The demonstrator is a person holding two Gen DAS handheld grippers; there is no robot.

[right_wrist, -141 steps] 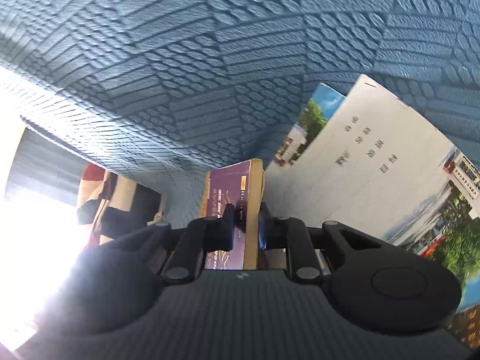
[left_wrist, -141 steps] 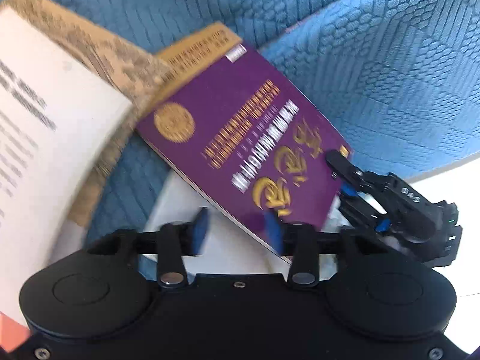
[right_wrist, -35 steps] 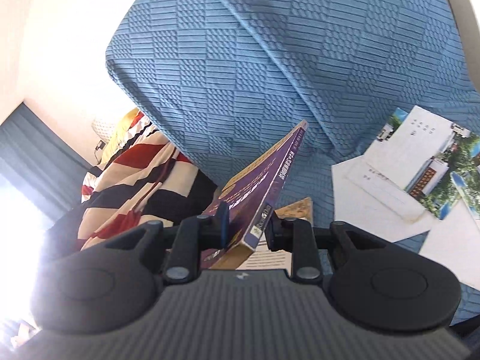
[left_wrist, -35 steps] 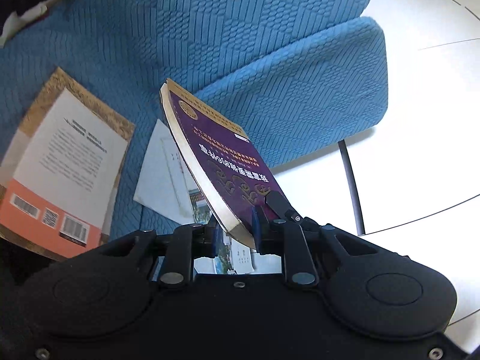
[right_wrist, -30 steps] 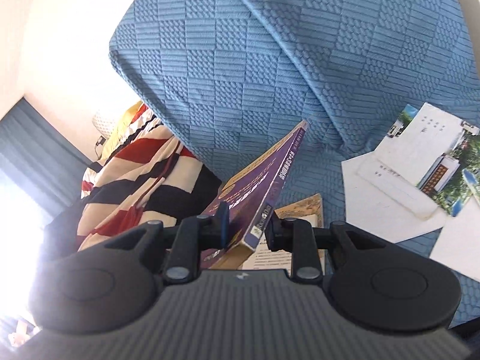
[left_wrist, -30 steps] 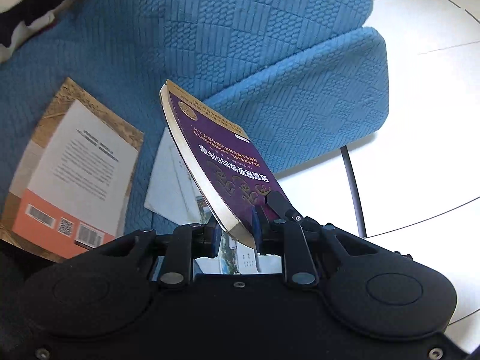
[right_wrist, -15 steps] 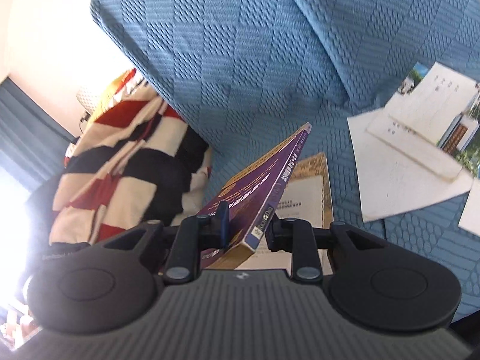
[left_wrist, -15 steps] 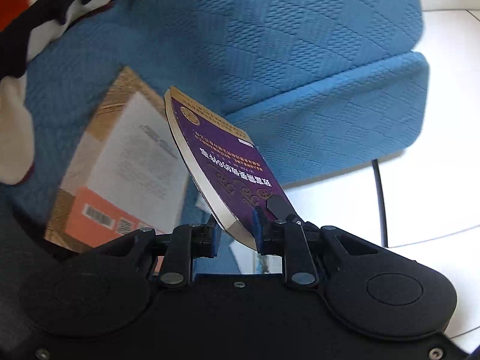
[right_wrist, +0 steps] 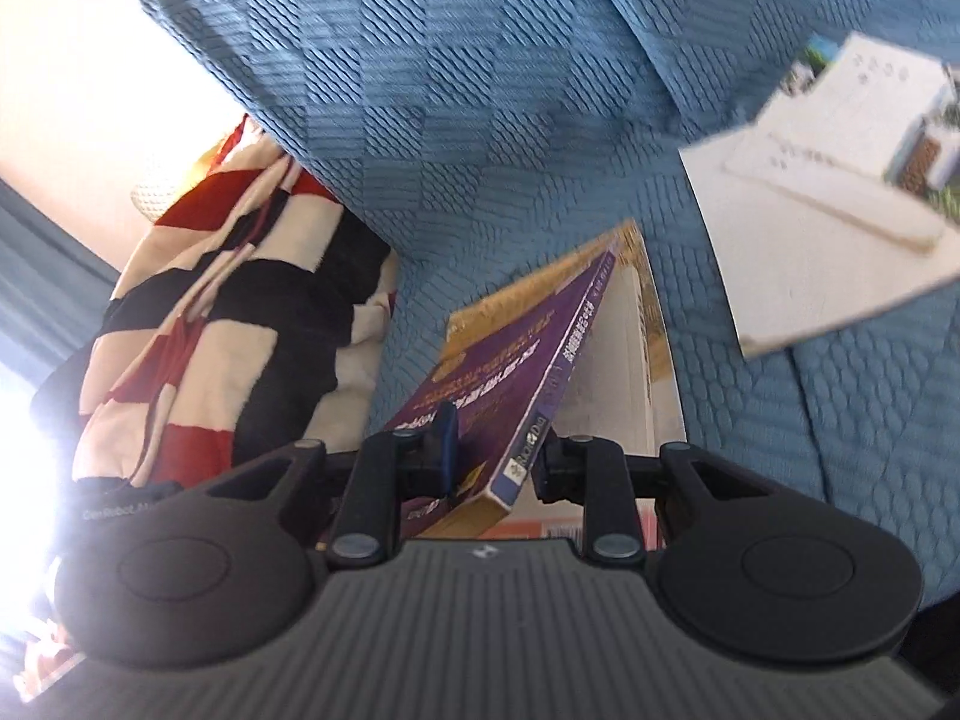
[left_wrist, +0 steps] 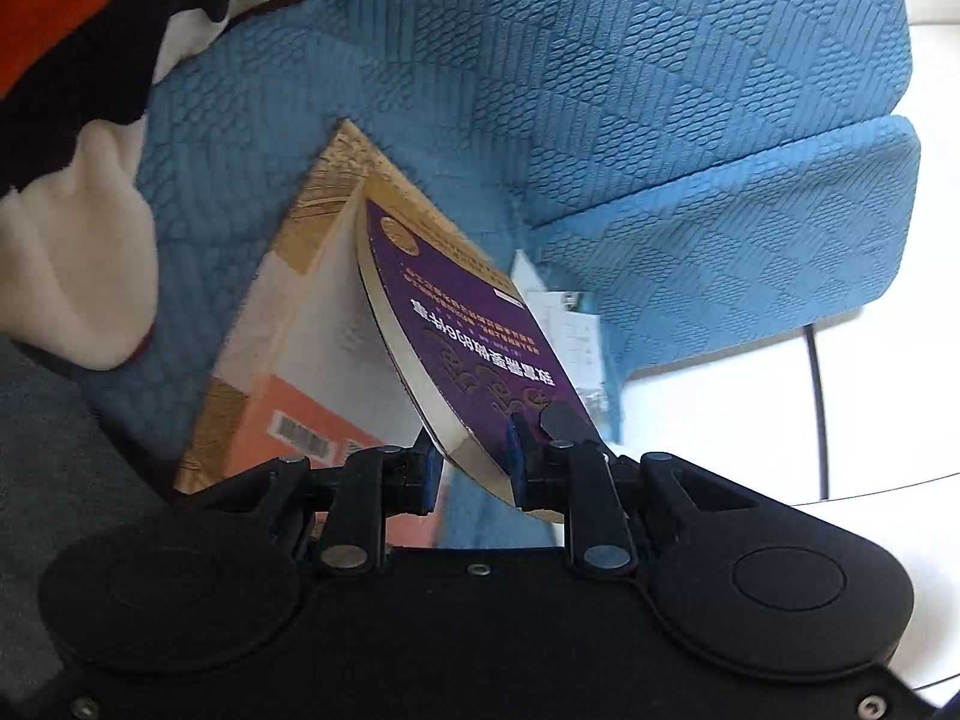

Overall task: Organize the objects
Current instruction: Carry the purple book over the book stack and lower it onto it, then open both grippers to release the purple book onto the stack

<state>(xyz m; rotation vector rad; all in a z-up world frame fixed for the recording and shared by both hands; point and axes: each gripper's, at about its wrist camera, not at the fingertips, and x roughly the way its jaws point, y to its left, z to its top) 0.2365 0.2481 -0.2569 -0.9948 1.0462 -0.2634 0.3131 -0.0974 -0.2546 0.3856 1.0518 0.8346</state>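
Note:
A purple book (left_wrist: 462,324) with gold lettering is held tilted on edge above a tan and orange book (left_wrist: 288,360) that lies flat on the blue sofa seat. My left gripper (left_wrist: 471,468) is shut on the purple book's near corner. My right gripper (right_wrist: 498,468) is shut on the same purple book (right_wrist: 498,384) at its spine end. The tan book also shows under it in the right wrist view (right_wrist: 636,372). The purple book's far edge is over or touching the tan book; I cannot tell which.
A red, black and white striped blanket (right_wrist: 228,312) lies left of the books, also in the left wrist view (left_wrist: 90,60). White papers and a photo brochure (right_wrist: 840,198) lie on the seat to the right. The sofa armrest (left_wrist: 750,228) and white floor (left_wrist: 870,408) are beyond.
Both grippers have carried the purple book leftward and down over the tan book. The papers have slid to the right of view and the striped blanket has come closer.

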